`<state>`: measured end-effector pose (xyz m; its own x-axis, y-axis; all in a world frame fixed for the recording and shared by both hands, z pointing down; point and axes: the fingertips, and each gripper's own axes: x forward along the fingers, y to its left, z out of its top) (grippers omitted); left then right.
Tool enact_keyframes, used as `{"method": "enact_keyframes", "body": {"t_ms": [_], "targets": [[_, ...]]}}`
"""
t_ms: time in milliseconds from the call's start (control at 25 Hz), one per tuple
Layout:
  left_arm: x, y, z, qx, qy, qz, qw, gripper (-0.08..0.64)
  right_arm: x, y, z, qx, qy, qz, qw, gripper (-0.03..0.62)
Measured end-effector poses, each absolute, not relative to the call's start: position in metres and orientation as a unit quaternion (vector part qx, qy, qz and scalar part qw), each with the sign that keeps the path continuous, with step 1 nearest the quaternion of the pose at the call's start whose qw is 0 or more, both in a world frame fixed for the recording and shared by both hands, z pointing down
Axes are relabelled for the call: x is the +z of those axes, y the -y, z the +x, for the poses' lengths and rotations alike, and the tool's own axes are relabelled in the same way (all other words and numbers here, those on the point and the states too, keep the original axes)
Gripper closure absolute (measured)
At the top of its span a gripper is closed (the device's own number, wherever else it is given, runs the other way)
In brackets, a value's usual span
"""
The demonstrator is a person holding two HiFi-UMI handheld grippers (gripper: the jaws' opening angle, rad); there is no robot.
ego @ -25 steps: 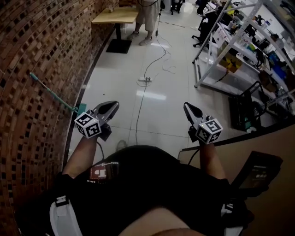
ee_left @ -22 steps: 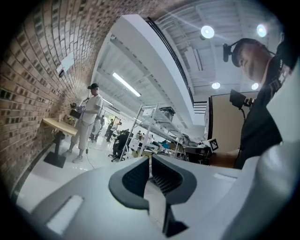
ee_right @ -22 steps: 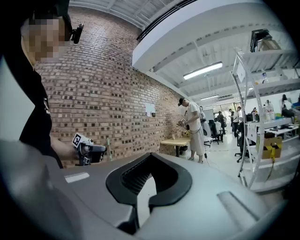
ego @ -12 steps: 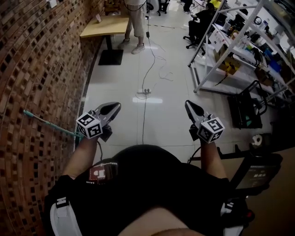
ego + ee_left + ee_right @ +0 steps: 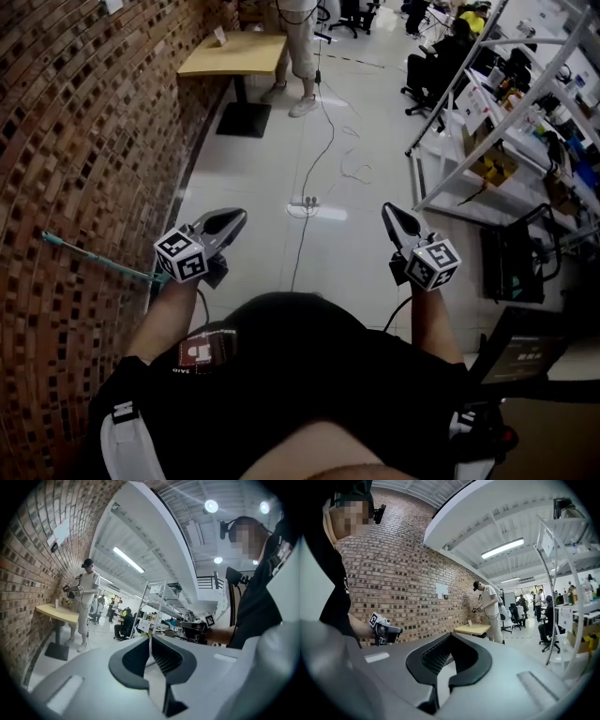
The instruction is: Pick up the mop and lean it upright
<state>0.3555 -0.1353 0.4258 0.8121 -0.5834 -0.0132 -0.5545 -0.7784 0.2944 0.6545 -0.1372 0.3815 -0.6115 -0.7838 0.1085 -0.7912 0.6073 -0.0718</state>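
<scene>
The mop's teal handle (image 5: pixel 94 256) leans slanted against the brick wall (image 5: pixel 84 141) at the left of the head view; its lower end is hidden behind my left forearm. My left gripper (image 5: pixel 236 217) is held out level just right of that handle, shut and empty. My right gripper (image 5: pixel 386 210) is level at the right, also shut with nothing in it. In the left gripper view the jaws (image 5: pixel 150 641) are closed together, and the right gripper (image 5: pixel 209 620) shows beyond them. The right gripper view shows closed jaws (image 5: pixel 449 641) and the left gripper (image 5: pixel 382 629) by the wall.
A wooden table (image 5: pixel 234 52) stands against the wall ahead, with a person (image 5: pixel 298 37) standing beside it. A power strip (image 5: pixel 306 202) and its cable lie on the white floor. Metal shelving (image 5: pixel 487 141) and a black cart (image 5: pixel 511 262) line the right; a dark console (image 5: pixel 525 356) is near my right elbow.
The whole view has shifted as I walk along the wall: the mop handle now sits lower in the picture, and the shelving and cart have shifted right. Both grippers stay shut and empty.
</scene>
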Motion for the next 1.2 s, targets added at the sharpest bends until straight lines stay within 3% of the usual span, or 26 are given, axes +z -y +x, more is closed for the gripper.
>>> {"method": "enact_keyframes", "body": {"t_ms": [480, 960, 1200], "targets": [[0.409, 0.23, 0.432, -0.073, 0.37, 0.917, 0.132, 0.546, 0.38, 0.282, 0.715, 0.053, 0.93, 0.36, 0.049, 0.578], [0.408, 0.29, 0.436, -0.063, 0.32, 0.936, 0.132, 0.546, 0.385, 0.306, 0.718, 0.067, 0.91, 0.407, 0.047, 0.578], [0.411, 0.285, 0.417, -0.067, 0.363, 0.92, 0.132, 0.546, 0.382, 0.329, 0.692, 0.057, 0.93, 0.358, 0.065, 0.578]]}}
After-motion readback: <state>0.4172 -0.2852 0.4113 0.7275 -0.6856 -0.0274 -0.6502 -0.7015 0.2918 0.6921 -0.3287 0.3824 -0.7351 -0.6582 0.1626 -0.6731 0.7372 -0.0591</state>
